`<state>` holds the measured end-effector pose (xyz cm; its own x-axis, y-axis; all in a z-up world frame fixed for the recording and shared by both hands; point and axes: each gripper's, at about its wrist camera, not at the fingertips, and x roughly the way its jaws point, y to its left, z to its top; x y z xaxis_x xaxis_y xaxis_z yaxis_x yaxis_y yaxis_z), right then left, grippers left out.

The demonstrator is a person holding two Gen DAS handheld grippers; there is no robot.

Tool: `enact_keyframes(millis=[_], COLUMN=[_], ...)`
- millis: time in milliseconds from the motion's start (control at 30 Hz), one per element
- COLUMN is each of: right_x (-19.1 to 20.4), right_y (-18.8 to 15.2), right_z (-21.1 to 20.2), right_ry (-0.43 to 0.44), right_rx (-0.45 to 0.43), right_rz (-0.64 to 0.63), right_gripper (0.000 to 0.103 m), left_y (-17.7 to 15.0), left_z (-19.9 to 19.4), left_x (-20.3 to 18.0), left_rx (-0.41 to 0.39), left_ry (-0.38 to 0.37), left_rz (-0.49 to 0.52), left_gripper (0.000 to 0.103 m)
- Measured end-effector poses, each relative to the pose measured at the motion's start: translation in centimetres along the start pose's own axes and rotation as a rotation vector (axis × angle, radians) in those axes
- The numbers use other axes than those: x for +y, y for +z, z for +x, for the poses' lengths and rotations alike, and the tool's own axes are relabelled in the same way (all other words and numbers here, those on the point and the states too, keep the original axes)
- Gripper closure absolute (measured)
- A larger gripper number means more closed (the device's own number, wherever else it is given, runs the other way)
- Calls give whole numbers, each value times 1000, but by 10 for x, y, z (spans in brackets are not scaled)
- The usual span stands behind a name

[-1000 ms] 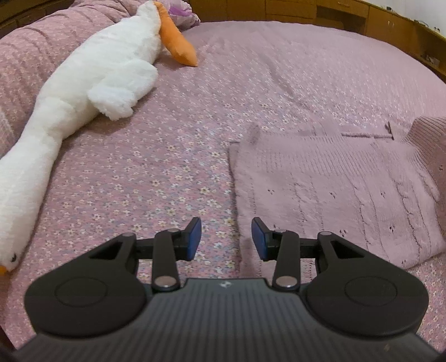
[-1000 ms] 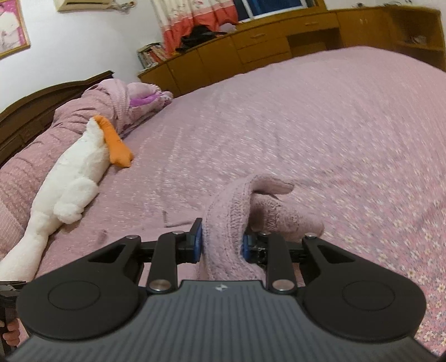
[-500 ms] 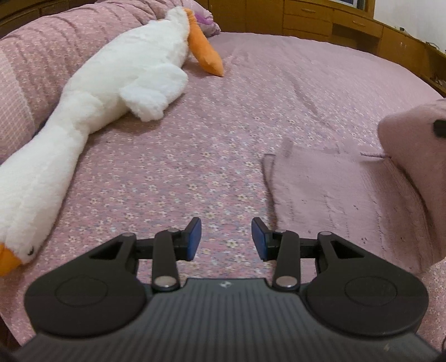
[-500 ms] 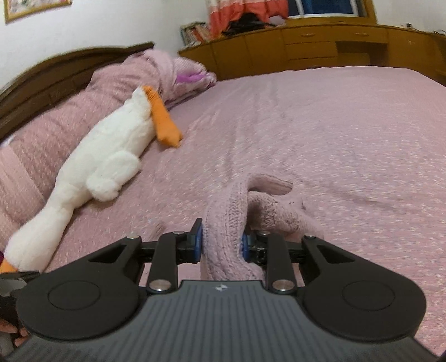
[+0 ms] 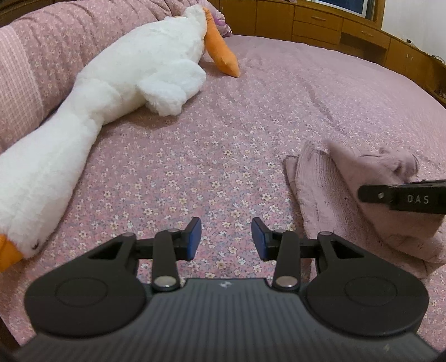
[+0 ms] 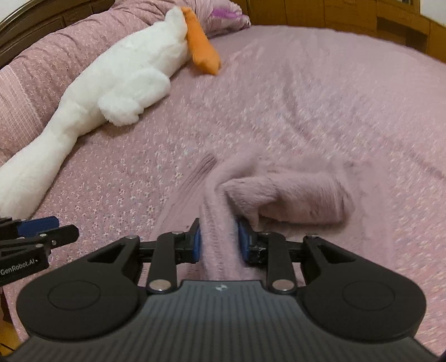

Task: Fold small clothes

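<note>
We see the left gripper (image 5: 226,238) hovering over the floral bedspread (image 5: 195,172), its blue pads spread wide with nothing between them. The right gripper (image 6: 218,241) is clamped on a fold of the pink knit sweater (image 6: 278,195) — the fabric rises as a ridge straight up between its blue pads. In the right wrist view the sweater is bunched and partly doubled over, a sleeve-like roll lying to the right of the pinched ridge; motion blur softens the knit, so we cannot tell exactly how the layers stack.

From the left wrist view, the sweater (image 5: 329,192) sits to the right of the open left gripper, near it but not touching, and one finger of the right gripper (image 5: 401,197) crosses over the garment from the frame's right edge.

A white plush goose (image 5: 117,92) with an orange foot lies along the far left of the bed, well apart from the sweater — beside a pink pillow (image 5: 16,92). Wooden cabinets (image 5: 320,19) line the far wall.
</note>
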<state>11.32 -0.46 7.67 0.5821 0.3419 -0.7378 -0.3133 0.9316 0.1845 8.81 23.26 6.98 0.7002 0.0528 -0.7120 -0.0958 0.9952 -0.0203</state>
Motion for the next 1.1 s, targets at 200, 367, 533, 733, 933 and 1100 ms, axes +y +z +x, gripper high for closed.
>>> enact_keyframes(millis=[200, 367, 533, 733, 933, 1100], right_x=[4, -7, -37, -81, -124, -138], right_y=[-9, -20, -32, -49, -66, -77], right_z=[-14, -52, -85, -97, -92, -72], right_ry=[143, 165, 86, -36, -95, -68], right_rx=[-32, -103, -167, -187, -182, -140], right_rz=[11, 11, 28, 82, 209, 262], right_gripper=[50, 44, 35, 30, 28, 27], left_y=[1, 8, 12, 13, 8, 4], left_z=[0, -3, 2, 25, 54, 59], left_x=[-4, -22, -48, -80, -100, -107], left_rx=[-5, -25, -23, 28, 86, 61], left_ry=[-21, -76, -172, -264, -289, -332], left_rz=[-7, 1, -6, -30, -54, -68], left_gripper=[61, 61, 61, 54, 48, 77])
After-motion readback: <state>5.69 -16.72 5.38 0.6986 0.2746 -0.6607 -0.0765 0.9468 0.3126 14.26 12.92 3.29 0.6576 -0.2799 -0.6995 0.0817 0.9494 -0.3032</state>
